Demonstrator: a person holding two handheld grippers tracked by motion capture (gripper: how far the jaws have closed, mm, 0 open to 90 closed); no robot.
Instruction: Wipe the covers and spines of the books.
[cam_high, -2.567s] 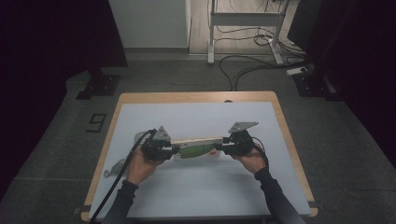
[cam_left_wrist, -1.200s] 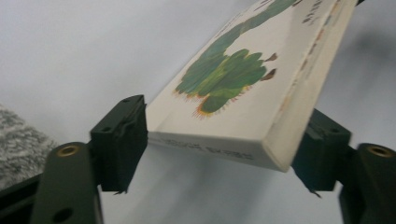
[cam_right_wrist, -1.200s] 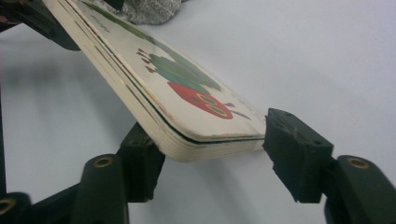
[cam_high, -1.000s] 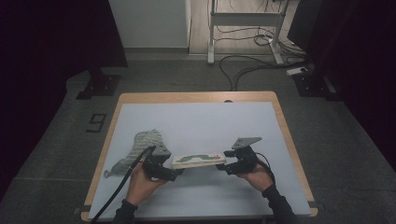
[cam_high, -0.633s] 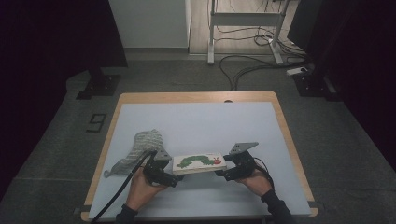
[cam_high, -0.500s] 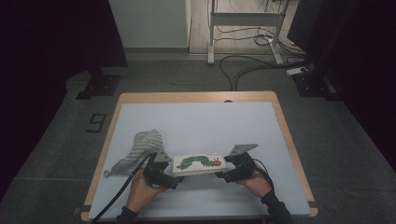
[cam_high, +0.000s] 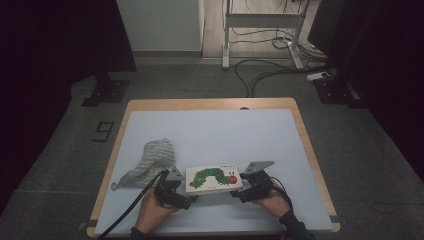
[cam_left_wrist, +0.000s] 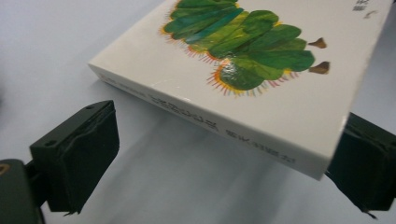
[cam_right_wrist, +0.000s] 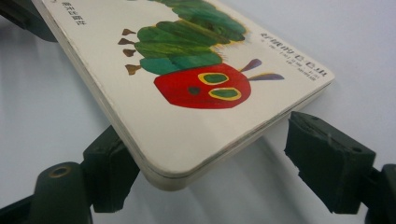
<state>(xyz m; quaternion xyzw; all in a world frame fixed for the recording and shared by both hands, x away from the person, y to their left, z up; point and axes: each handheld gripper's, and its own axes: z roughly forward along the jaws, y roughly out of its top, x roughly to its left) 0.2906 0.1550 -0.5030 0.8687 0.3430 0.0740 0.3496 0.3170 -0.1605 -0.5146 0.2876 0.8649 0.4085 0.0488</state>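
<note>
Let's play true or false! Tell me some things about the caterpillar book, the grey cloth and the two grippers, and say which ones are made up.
1. The board book has a green caterpillar with a red head on its cover. True.
2. The book stands upright on its edge. False: it lies flat, cover up.
3. A grey knitted cloth lies on the table to the left of the book. True.
4. The cloth is draped over the book. False: it lies beside it.
5. The left gripper squeezes the book tightly. False: its jaws stand open around the book's corner; they have just been opening.
6. The right gripper sits at the caterpillar's head end. True.
</note>
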